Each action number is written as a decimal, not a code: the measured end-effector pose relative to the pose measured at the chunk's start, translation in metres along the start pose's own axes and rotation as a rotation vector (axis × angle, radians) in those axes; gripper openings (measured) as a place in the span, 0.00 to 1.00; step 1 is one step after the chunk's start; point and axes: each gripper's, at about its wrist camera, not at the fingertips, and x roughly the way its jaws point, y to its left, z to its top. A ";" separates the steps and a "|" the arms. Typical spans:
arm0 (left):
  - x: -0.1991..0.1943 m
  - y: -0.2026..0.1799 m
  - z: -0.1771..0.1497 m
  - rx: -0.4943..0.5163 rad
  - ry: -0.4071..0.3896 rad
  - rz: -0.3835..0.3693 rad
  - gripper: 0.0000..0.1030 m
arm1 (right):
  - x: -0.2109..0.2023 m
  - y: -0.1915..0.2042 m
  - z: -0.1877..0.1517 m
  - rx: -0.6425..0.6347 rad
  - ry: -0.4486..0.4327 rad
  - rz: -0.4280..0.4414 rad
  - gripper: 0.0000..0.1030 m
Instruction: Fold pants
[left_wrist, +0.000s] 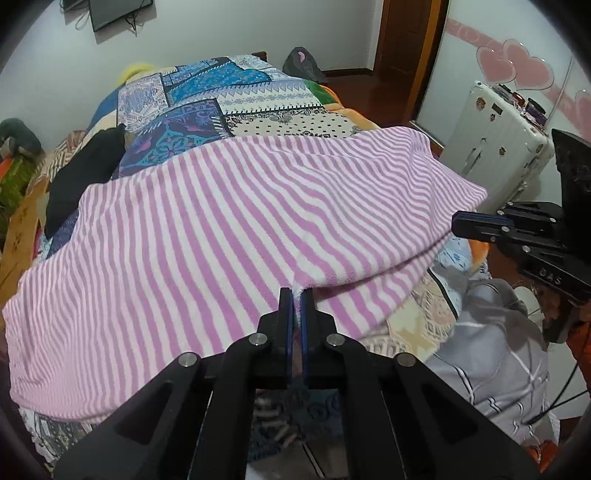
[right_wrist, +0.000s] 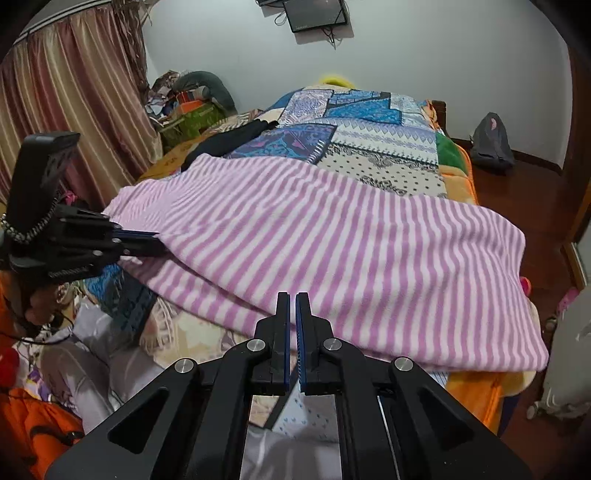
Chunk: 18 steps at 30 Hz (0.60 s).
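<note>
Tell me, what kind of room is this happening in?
Most likely a home bedroom. The striped pants lie spread on a bed with a patchwork quilt, curtains hang at one side, and a white suitcase stands by the wall.

We read "DAS" in pale raised letters on the black body of the right gripper (left_wrist: 458, 224), seen from the left wrist view. On the left gripper (right_wrist: 157, 242), seen from the right wrist view, a short pale word sits on its black body, too blurred to read. No other legible text.
</note>
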 end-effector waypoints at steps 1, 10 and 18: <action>-0.001 0.000 -0.002 0.000 0.003 -0.006 0.02 | -0.001 -0.002 -0.001 0.003 0.002 -0.015 0.03; -0.015 -0.003 -0.010 -0.026 -0.005 -0.035 0.02 | 0.018 -0.022 0.012 0.089 0.019 -0.056 0.20; -0.033 0.029 0.017 -0.108 -0.096 0.054 0.24 | 0.068 -0.018 0.003 0.071 0.159 -0.037 0.29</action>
